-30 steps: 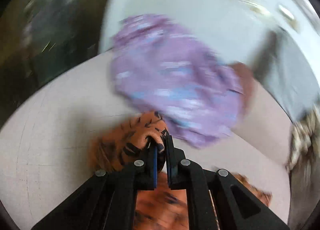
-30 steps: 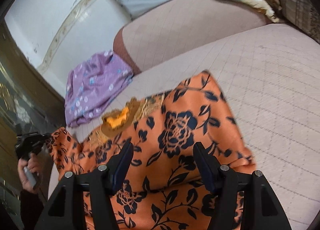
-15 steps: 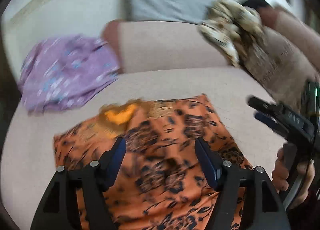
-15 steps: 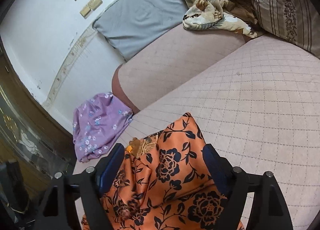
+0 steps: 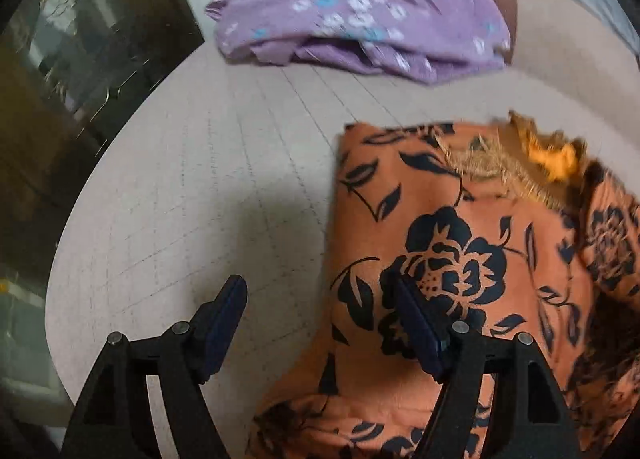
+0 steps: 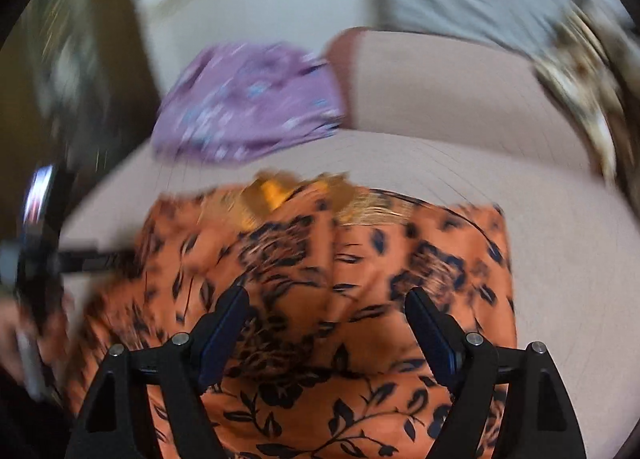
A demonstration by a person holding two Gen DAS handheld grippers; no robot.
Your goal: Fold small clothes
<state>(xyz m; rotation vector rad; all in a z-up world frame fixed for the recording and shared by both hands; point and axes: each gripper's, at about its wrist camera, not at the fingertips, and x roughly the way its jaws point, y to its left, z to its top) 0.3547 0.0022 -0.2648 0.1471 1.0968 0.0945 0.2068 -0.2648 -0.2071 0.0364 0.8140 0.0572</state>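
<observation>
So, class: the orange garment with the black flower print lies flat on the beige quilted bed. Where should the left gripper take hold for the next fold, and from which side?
Probably its straight left edge, near the upper corner. The orange garment with the black flower print lies flat, bare beige quilted bed beside it, so the opening left gripper, nothing between its jaws, can approach from there.

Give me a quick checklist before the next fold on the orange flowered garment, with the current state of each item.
1. Left hand-held gripper free of cloth: ok; jaws opening, nothing pinched.
2. Right hand-held gripper free: ok, open above the cloth.
3. Orange black-flowered garment lying on the beige quilted bed cover: ok.
4. Its left edge within reach: ok, between the left fingers.
5. Purple floral cloth clear of it: ok, apart.
6. Garment smooth: cannot tell, right view blurred.
</observation>
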